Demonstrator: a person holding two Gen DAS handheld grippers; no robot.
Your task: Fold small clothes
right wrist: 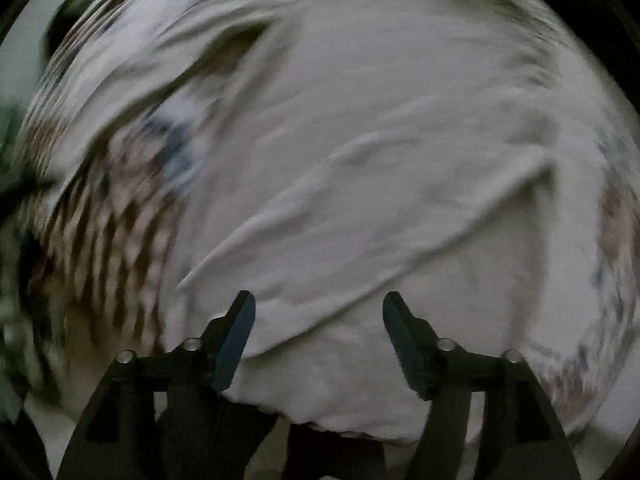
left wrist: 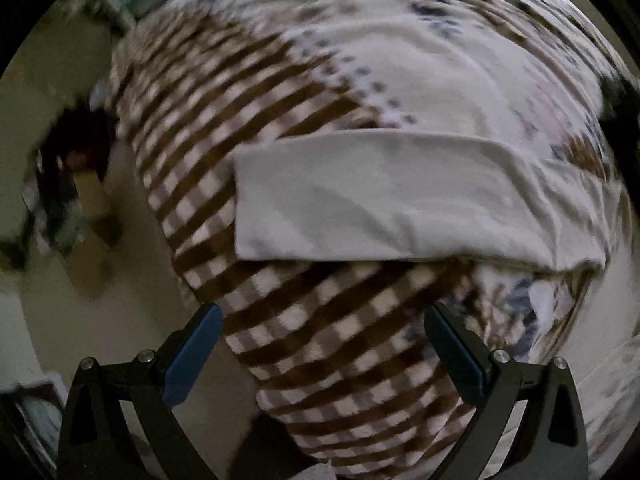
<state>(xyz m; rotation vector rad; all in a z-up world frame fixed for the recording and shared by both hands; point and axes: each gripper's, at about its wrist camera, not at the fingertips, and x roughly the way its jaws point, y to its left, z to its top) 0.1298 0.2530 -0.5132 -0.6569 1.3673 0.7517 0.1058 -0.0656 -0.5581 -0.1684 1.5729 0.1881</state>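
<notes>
A pale grey-white garment (left wrist: 400, 196) lies folded into a long band across a brown-and-white checked blanket (left wrist: 320, 340) on a bed. My left gripper (left wrist: 322, 312) is open and empty, hovering above the blanket just short of the garment's near edge. In the right wrist view the same pale garment (right wrist: 360, 184) fills most of the frame, creased, with motion blur. My right gripper (right wrist: 319, 300) is open and empty, its fingers over the garment's near part.
The blanket has a floral white and blue section (left wrist: 400, 60) beyond the garment. The bed's left edge drops to a pale floor (left wrist: 60, 280) with dark clutter (left wrist: 76, 168). Checked blanket (right wrist: 112, 240) shows left of the garment in the right view.
</notes>
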